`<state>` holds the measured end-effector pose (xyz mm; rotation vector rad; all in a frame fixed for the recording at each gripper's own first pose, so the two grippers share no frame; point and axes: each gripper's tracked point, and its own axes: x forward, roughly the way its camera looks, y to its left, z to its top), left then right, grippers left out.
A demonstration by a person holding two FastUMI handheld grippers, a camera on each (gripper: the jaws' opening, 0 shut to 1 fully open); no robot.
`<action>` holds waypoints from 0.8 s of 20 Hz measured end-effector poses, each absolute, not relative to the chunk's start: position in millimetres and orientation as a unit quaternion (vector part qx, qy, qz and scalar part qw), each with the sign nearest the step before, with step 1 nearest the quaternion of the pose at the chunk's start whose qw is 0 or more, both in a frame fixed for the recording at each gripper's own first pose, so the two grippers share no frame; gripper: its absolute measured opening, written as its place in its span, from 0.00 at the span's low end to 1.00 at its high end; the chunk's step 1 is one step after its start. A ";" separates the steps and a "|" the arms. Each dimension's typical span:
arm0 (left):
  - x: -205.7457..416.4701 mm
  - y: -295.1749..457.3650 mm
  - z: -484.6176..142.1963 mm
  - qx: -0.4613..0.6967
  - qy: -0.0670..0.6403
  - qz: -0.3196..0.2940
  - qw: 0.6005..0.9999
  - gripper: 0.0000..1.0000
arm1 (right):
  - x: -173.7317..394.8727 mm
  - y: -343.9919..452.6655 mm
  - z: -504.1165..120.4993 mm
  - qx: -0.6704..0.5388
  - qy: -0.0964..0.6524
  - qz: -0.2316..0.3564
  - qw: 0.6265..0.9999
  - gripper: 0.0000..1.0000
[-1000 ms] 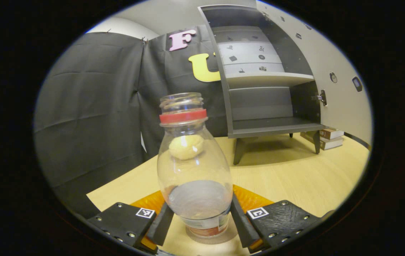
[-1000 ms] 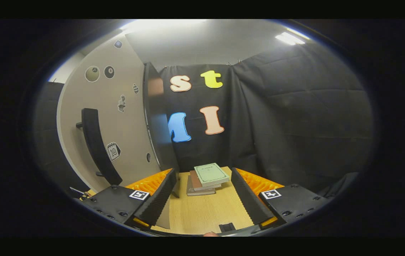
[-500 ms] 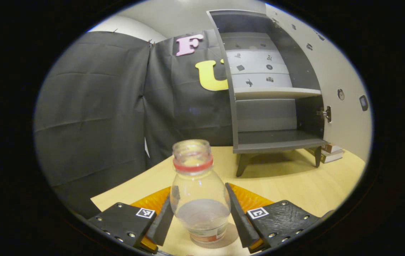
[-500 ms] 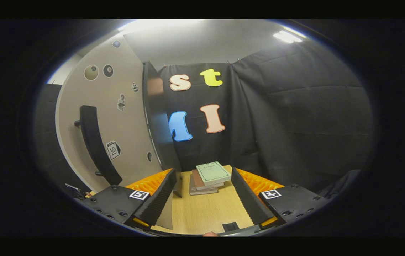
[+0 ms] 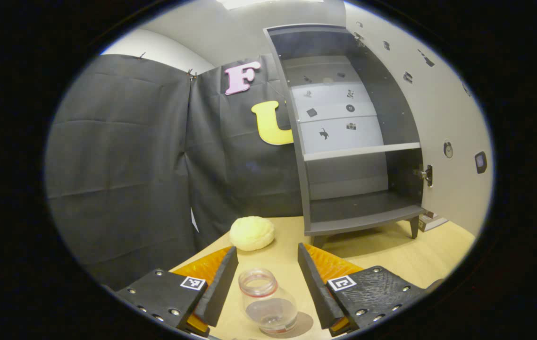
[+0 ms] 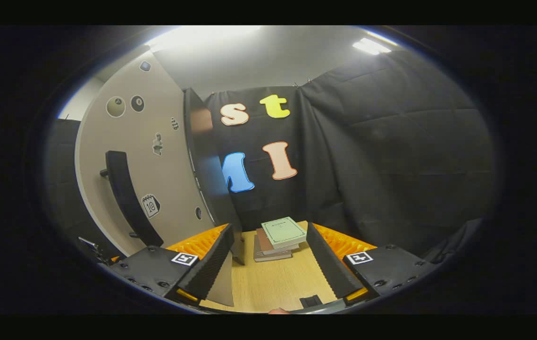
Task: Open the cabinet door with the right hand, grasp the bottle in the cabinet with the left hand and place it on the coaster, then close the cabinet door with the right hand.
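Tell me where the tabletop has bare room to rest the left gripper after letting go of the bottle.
Bare wood lies right of the bottle, between the left gripper and the cabinet legs, running toward the open door. A narrower strip separates the bottle from the yellow bun. It is crowded beyond the door, where stacked books sit ahead of the right gripper.

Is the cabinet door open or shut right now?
Open. The cabinet shows bare shelves, and its door stands swung out beside the right gripper.
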<state>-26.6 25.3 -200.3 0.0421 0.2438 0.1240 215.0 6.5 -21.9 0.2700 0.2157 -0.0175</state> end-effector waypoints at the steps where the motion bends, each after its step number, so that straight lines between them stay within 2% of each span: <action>1: -27.1 23.8 -189.9 0.021 0.117 0.060 0.991 0.78 | 215.4 6.3 -22.2 0.138 0.106 -0.009 0.985 0.98; 4: -35.1 18.6 -149.6 0.024 0.101 0.056 0.993 0.76 | 218.3 6.1 -21.2 0.145 0.104 -0.006 0.984 0.98; 5: -39.7 15.5 -132.5 0.025 0.093 0.052 0.994 0.80 | 219.7 5.7 -19.5 0.143 0.103 -0.005 0.984 0.98; 10: -69.2 -6.7 -53.5 0.026 0.061 0.027 0.997 0.76 | 229.4 19.9 0.9 0.117 0.090 0.017 0.989 0.98; 14: -90.1 -18.6 -27.5 0.012 0.071 -0.005 0.997 0.76 | 230.6 40.5 21.2 0.099 0.076 0.030 0.992 0.98; 15: -92.5 -15.8 -22.9 0.015 0.072 -0.008 0.997 0.76 | 228.7 44.4 26.5 0.095 0.072 0.031 0.992 0.93; 16: -93.1 -9.5 -18.2 0.021 0.071 -0.008 0.997 0.76 | 227.2 48.7 31.7 0.093 0.067 0.031 0.993 0.98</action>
